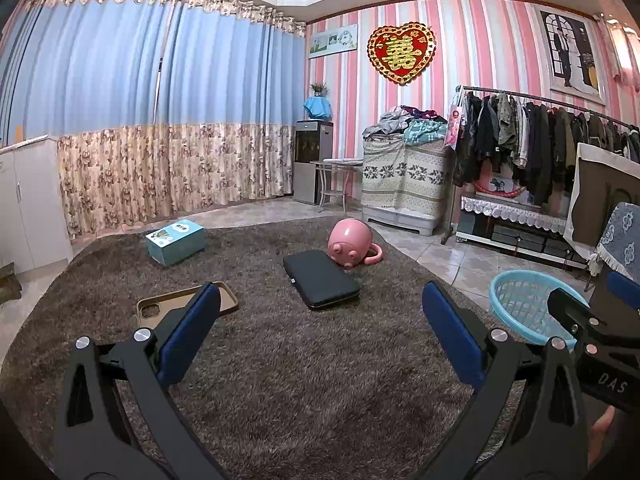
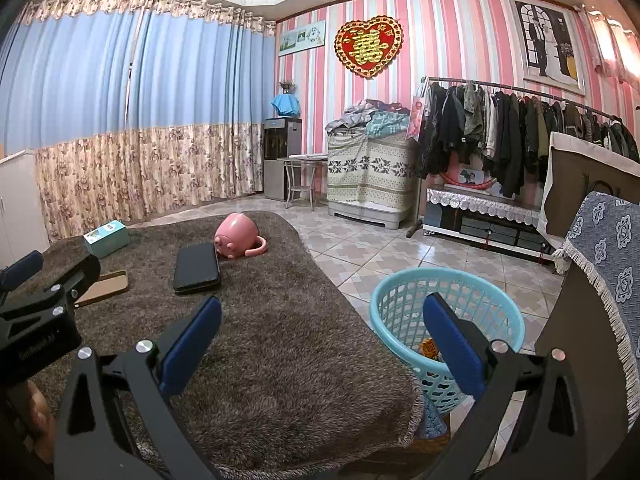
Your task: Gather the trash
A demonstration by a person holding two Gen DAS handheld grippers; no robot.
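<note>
blue curtains, clothes rack, heart ornament

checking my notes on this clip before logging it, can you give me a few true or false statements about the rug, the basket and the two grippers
1. The left gripper holds the phone case. False: open and empty; the case lies on the rug.
2. The pink mug lies on its side on the rug. True.
3. The blue basket stands on the rug. False: it stands on the floor tiles beside it.
4. The right gripper is open. True.
5. The black case lies inside the basket. False: it is on the rug by the mug.
</note>
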